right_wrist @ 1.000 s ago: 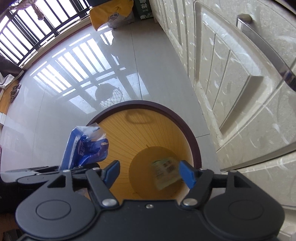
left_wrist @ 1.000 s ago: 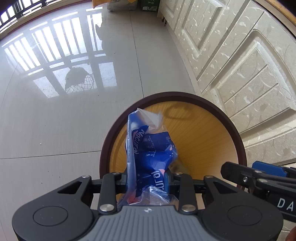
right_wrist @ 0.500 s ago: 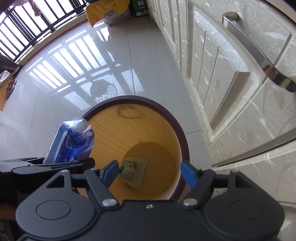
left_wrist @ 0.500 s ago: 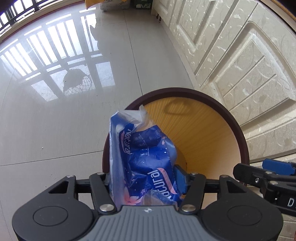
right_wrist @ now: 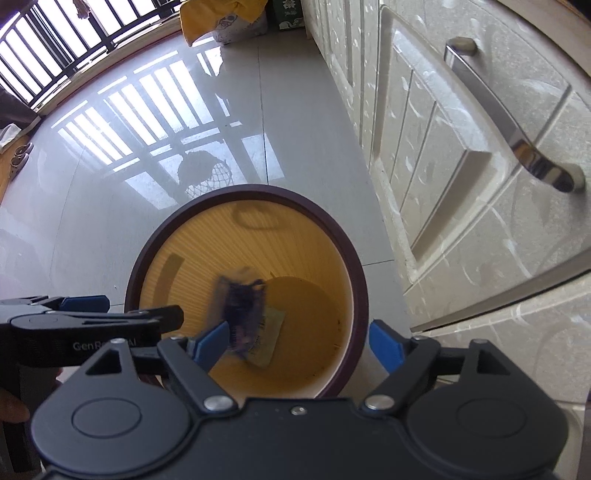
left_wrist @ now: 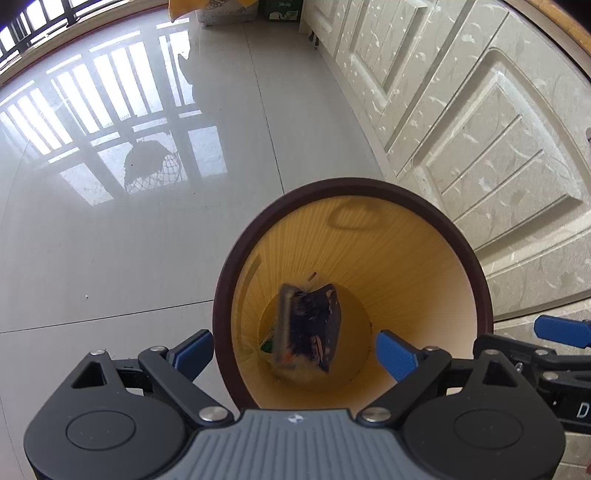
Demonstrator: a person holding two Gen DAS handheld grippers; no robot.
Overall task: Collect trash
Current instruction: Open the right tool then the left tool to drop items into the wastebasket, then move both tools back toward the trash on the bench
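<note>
A round bin with a dark brown rim and yellow inside stands on the floor below both grippers. A blue printed wrapper, blurred, is falling deep inside it, over a pale green packet that lies on the bottom. My left gripper hangs over the bin's near left side. Its jaws are opening, and nothing is between the blue pads. My right gripper is over the bin too, jaws also opening and empty. In the right wrist view the wrapper shows as a dark smear.
Cream cabinet doors run along the right, close to the bin, one with a metal handle. Glossy tile floor spreads to the left. A yellow bag and boxes sit by the far wall near a railing.
The left jaws spread apart and the blue wrapper slipped out of them, down into the bin. The right jaws widened a little. The pale packet settled on the bottom.
</note>
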